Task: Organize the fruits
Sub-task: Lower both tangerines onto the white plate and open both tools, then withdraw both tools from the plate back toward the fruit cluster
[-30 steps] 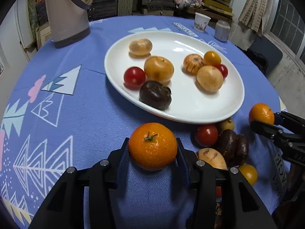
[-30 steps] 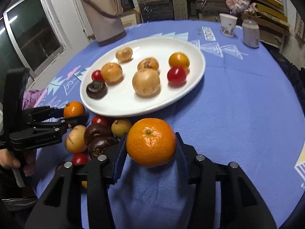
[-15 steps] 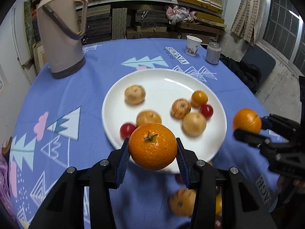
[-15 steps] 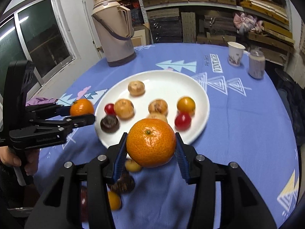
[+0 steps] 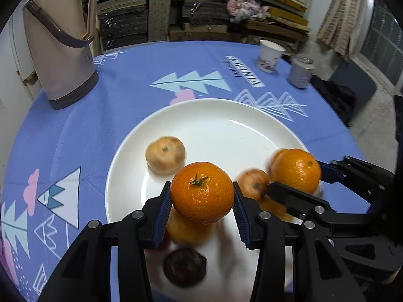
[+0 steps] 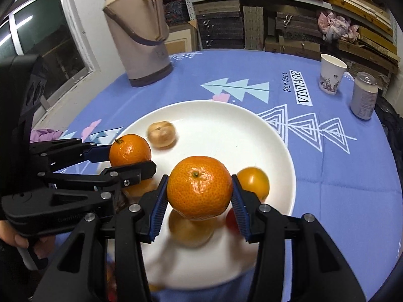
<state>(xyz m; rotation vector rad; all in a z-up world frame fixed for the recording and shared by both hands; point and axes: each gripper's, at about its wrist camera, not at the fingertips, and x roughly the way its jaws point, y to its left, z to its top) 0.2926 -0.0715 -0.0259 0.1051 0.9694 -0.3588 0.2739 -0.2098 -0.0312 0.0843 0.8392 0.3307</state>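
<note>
Pinching a mandarin [image 5: 202, 193] between the blue ribbed pads [image 5: 162, 216] of the left gripper [image 5: 201, 214], stem up, one pad flat against each flank, fruit seated near the fingertips and bulging above and below them. Hanging clear of the white plate [image 5: 216, 136], over its near half, with a blurred orange fruit [image 5: 187, 229] and a dark purple one [image 5: 184, 266] lying on the plate underneath. Holding a second mandarin [image 6: 199, 188] the same way in the right gripper [image 6: 200, 209], pads pressed on both sides, stem dimple facing up, also above the plate's near half. Sitting side by side over the plate: from the left wrist view, right gripper and its fruit [image 5: 296, 170] just to the right, near the plate's right edge; from the right wrist view, left gripper [image 6: 131, 161] and its fruit [image 6: 130, 150] just to the left, over the plate's left edge. Resting alone toward the plate's left-centre, a tan round fruit [image 5: 165, 154]; a yellow-orange one [image 6: 253, 183] near the right rim, just beside the right pad; a pale fruit [image 6: 190, 229] and a red one [image 6: 230, 222] blurred below the right mandarin. Standing well apart from the plate on the blue tablecloth [image 5: 141, 80]: a thermos [image 5: 59, 40] at the far left edge, a paper cup [image 6: 331, 73] and a can [image 6: 365, 95] at the far right edge. Gripping the left tool's handle at the right wrist view's left border, a hand [image 6: 17, 239].
</note>
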